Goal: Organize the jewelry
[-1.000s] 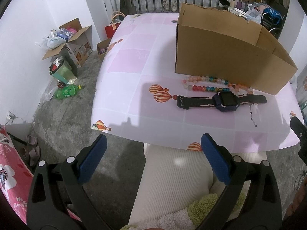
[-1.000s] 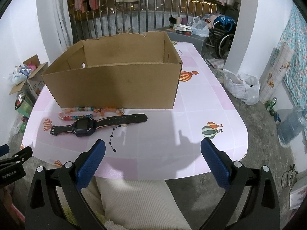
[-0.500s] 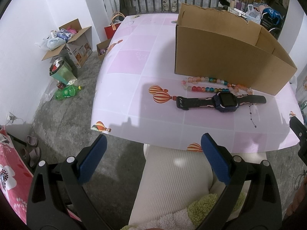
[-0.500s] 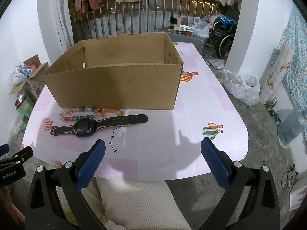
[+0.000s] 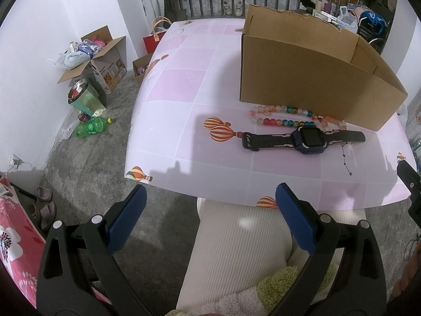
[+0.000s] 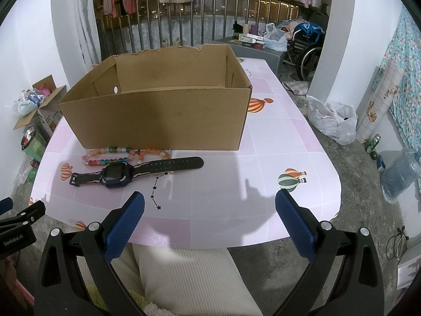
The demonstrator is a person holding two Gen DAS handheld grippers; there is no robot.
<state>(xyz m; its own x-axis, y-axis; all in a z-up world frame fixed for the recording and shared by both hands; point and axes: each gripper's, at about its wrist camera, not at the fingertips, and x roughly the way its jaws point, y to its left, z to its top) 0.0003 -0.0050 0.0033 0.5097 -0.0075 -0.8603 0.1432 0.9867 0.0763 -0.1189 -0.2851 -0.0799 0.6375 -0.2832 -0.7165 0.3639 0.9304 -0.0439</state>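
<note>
A dark smartwatch [image 5: 305,138] [image 6: 123,172] lies flat on the pink table [image 5: 184,100] [image 6: 276,144], its strap stretched out. Behind it a string of coloured beads [image 5: 284,117] [image 6: 126,154] rests against the open cardboard box [image 5: 310,71] [image 6: 158,110]. A thin dark star chain [image 5: 346,163] [image 6: 156,193] trails toward the front edge. My left gripper [image 5: 210,216] hangs open in front of the table's near edge, left of the watch. My right gripper [image 6: 210,221] is open too, over the front edge, right of the watch. Neither holds anything.
A person's lap in cream ribbed fabric [image 5: 242,250] [image 6: 189,276] is below both grippers. Cardboard boxes [image 5: 100,52], a pot and a green bottle [image 5: 92,126] litter the floor at left. Plastic bags [image 6: 331,121] and a water jug [image 6: 400,176] sit on the floor at right.
Both grippers have crept slightly toward the table; the watch, beads and box have not moved. Both stay open.
</note>
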